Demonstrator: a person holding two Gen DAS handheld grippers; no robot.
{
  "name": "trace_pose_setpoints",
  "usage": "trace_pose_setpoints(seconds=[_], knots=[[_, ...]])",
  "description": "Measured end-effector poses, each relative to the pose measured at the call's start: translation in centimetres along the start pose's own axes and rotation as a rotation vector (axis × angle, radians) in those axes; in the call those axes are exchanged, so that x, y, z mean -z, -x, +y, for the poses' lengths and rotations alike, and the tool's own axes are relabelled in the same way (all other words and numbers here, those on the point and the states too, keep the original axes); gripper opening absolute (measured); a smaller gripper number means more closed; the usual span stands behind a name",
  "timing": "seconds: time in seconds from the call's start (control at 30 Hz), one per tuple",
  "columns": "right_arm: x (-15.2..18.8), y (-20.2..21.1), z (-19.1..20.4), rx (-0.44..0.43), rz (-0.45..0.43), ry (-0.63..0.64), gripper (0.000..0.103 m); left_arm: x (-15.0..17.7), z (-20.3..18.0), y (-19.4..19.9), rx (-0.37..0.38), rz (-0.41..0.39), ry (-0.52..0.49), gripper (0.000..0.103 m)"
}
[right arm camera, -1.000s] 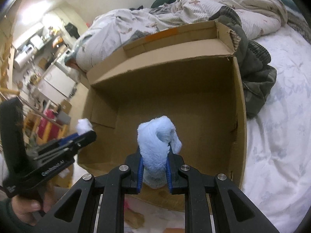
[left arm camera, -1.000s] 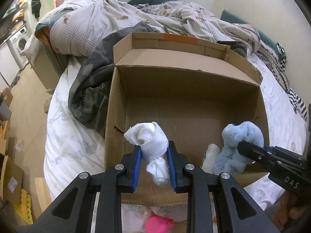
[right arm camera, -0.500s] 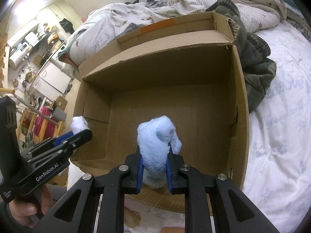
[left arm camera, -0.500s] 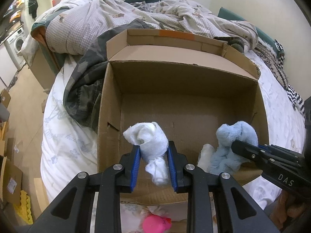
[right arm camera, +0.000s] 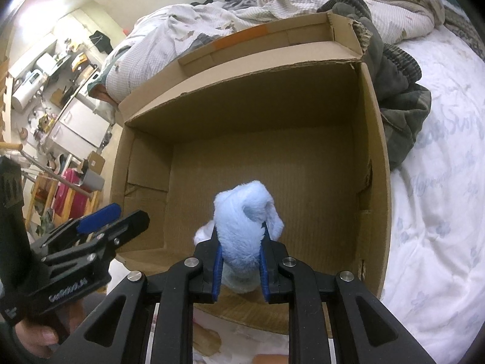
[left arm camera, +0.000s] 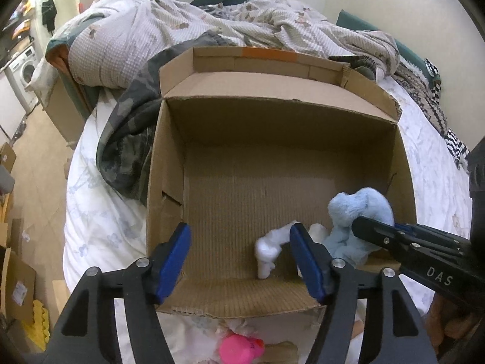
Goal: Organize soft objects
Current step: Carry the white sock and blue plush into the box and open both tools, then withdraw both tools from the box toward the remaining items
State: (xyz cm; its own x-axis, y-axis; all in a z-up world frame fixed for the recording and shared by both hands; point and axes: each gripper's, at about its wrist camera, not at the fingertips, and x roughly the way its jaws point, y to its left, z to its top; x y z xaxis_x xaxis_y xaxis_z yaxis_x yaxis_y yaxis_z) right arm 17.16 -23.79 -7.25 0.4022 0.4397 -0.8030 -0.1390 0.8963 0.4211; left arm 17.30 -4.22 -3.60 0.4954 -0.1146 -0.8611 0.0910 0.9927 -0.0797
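An open cardboard box (left arm camera: 157, 163) (right arm camera: 376, 139) stands on the bed. My left gripper (left arm camera: 241, 257) is open over the box's near edge, with nothing between its blue pads. A white rolled cloth (left arm camera: 269, 247) lies on the box floor just inside the right pad; a bit of it shows in the right wrist view (right arm camera: 203, 232). My right gripper (right arm camera: 241, 257) is shut on a light blue plush toy (right arm camera: 244, 221) (left arm camera: 357, 215) and holds it over the box's near right corner. It shows from the side in the left wrist view (left arm camera: 372, 231).
A crumpled quilt (left arm camera: 188, 30) and dark camouflage clothing (left arm camera: 127, 139) (right arm camera: 397, 112) lie behind and beside the box. A pink toy (left arm camera: 239, 348) lies on the white sheet below the box's near edge. Floor with cardboard boxes (left arm camera: 15, 282) and furniture is at left.
My left gripper has opened and the white cloth has dropped from it onto the box floor. Both grippers have moved closer over the box. The right still holds the blue plush.
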Motion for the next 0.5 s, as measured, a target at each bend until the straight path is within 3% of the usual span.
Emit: trace_pose_setpoints(seconds=[0.03,0.13,0.23,0.5], knots=[[-0.1,0.1,-0.1,-0.003,-0.004,-0.01,0.033,0.0,0.0,0.0,-0.001,0.001,-0.003,0.065],[-0.2,0.9,-0.3,-0.02,-0.054,-0.038,0.081,0.0,0.0,-0.2,-0.007,0.01,-0.006,0.065],[-0.3,1.9,-0.3,-0.032,-0.115,-0.033,0.082,0.0,0.2,-0.4,-0.006,0.02,0.008,0.065],[-0.3,1.7,-0.3,-0.015,-0.092,-0.032,0.082,0.0,0.5,-0.4,-0.005,0.023,0.022,0.065]])
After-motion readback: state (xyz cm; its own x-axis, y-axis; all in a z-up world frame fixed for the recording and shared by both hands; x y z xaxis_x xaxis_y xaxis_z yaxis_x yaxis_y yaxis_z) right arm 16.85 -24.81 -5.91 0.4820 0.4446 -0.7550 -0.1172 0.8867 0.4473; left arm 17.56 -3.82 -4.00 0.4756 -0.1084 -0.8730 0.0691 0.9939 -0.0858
